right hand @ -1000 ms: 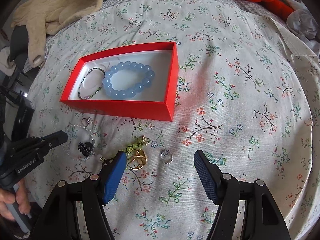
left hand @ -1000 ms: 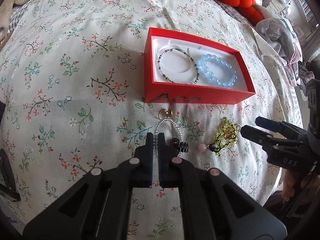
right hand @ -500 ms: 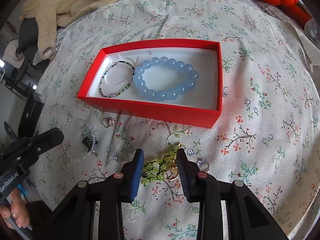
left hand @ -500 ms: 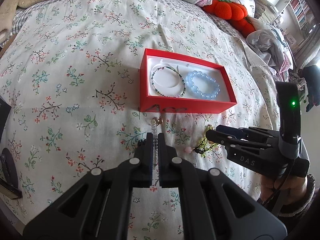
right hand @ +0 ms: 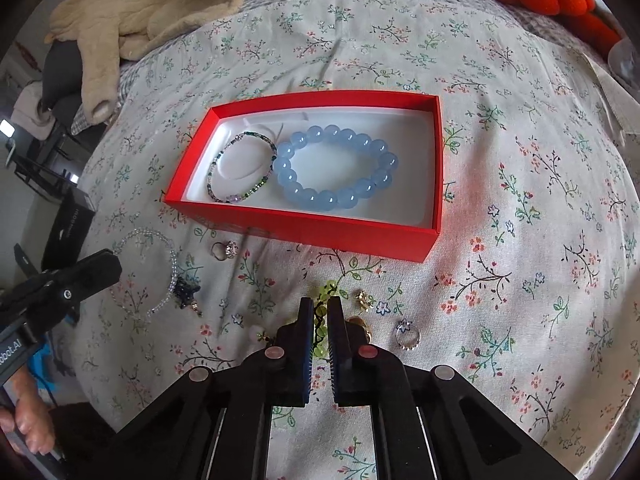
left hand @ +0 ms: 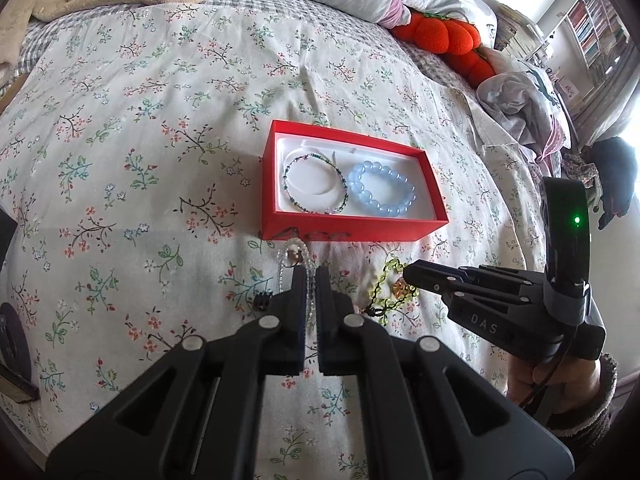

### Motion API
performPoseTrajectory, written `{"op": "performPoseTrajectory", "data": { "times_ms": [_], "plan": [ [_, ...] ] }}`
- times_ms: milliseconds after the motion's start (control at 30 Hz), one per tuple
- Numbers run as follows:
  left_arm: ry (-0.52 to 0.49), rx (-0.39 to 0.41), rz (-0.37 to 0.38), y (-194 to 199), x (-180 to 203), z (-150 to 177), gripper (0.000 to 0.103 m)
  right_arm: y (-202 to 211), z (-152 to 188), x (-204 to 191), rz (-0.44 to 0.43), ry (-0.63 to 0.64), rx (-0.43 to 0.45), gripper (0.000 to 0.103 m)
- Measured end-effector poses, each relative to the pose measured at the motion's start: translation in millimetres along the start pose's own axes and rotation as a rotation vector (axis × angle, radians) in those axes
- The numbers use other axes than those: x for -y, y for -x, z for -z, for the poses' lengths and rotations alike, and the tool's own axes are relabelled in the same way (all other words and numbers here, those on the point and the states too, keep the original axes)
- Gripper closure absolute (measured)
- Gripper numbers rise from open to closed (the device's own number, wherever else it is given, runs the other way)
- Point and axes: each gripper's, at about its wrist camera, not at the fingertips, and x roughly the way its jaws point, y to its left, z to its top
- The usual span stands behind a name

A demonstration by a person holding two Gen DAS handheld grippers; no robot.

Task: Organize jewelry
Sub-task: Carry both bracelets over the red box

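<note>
Two bracelets already lie in the red box (right hand: 304,232) on the bed (right hand: 520,160): a thin multicolour bead bracelet (right hand: 242,172) at its left end and a chunky blue bead bracelet (right hand: 336,168) touching it in the middle.

My left fingers (left hand: 310,280) are clenched on the clear bead bracelet (left hand: 294,250); its strand runs up between them and most of it is hidden behind my own pads, so only the loop's far end shows, just in front of the box wall.

My right fingers (right hand: 320,312) have just been closing and now pinch the green bead ornament (right hand: 330,288); only a few green beads show in the slit and past the tips, the rest covered.

Beside my right fingers sit small pieces I can barely make out: a gold bit (right hand: 363,299), a silver ring (right hand: 407,336), and another ring (right hand: 224,249) near the box's left corner. A dark charm (right hand: 186,287) hangs off the clear bracelet, blurred.
</note>
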Motion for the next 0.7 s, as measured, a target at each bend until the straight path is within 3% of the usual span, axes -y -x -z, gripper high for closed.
{"op": "performPoseTrajectory", "data": {
  "times_ms": [700],
  "plan": [
    [-0.005,0.084,0.074,2.1,28.5,-26.6,0.098,74.0,-20.4,8.9,-0.098,-0.045,0.199,0.097]
  ]
}}
